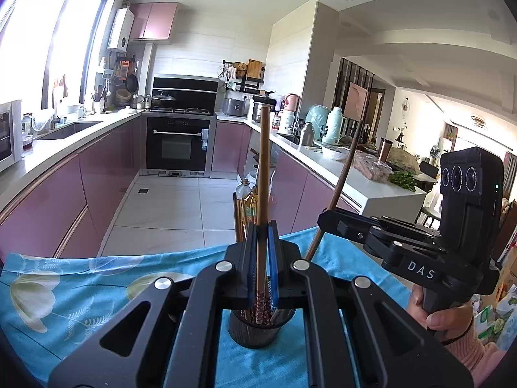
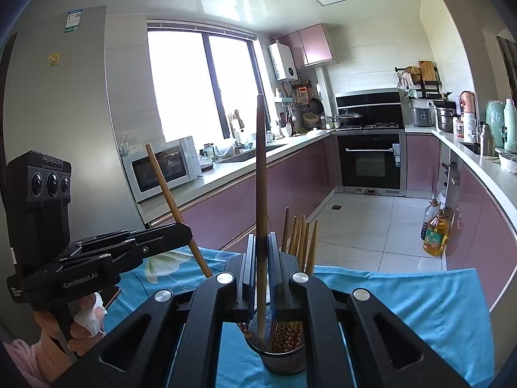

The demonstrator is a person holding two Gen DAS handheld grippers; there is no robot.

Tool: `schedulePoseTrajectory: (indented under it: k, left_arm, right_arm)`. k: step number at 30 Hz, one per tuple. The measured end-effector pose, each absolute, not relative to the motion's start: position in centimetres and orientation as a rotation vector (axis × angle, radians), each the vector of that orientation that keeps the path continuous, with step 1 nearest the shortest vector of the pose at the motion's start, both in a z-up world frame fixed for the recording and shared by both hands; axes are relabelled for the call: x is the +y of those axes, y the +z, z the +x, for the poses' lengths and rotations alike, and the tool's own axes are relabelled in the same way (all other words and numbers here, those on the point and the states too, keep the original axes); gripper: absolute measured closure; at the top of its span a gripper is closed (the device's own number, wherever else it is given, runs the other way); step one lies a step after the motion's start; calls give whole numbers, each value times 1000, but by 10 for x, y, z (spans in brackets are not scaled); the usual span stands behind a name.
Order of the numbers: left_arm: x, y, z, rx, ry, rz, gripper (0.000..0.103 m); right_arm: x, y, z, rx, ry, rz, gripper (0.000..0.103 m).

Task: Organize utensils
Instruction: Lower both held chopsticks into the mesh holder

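**2 chopsticks clamped above the mesh holder**

The counter [image 1: 64,284], draped in blue floral cloth, carries a dark mesh utensil holder [image 1: 258,333] at 6 o'clock in both views. The left claw [image 1: 262,252] is clenched on 1 upright chopstick [image 1: 264,168]; the right claw [image 2: 261,258] grips another chopstick [image 2: 260,168]. Both sticks look light, stiff and probably slick, so mid-shaft holds suit them best.

bright daylight | window [image 2: 200,87] blown out | fisheye edges dark
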State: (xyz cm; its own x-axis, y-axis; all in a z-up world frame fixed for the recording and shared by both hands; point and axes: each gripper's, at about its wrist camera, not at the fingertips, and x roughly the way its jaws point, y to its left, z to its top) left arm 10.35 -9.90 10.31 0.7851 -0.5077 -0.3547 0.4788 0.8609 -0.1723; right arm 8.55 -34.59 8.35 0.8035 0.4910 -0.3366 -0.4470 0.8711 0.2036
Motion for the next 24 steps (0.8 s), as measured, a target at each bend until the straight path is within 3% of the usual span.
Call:
schedulePoseTrajectory:
  k: [24]
  left_arm:
    - [-107,89,134,492,-524,-61,96]
  right_arm:
    - [-341,69,107,458,474,122,97]
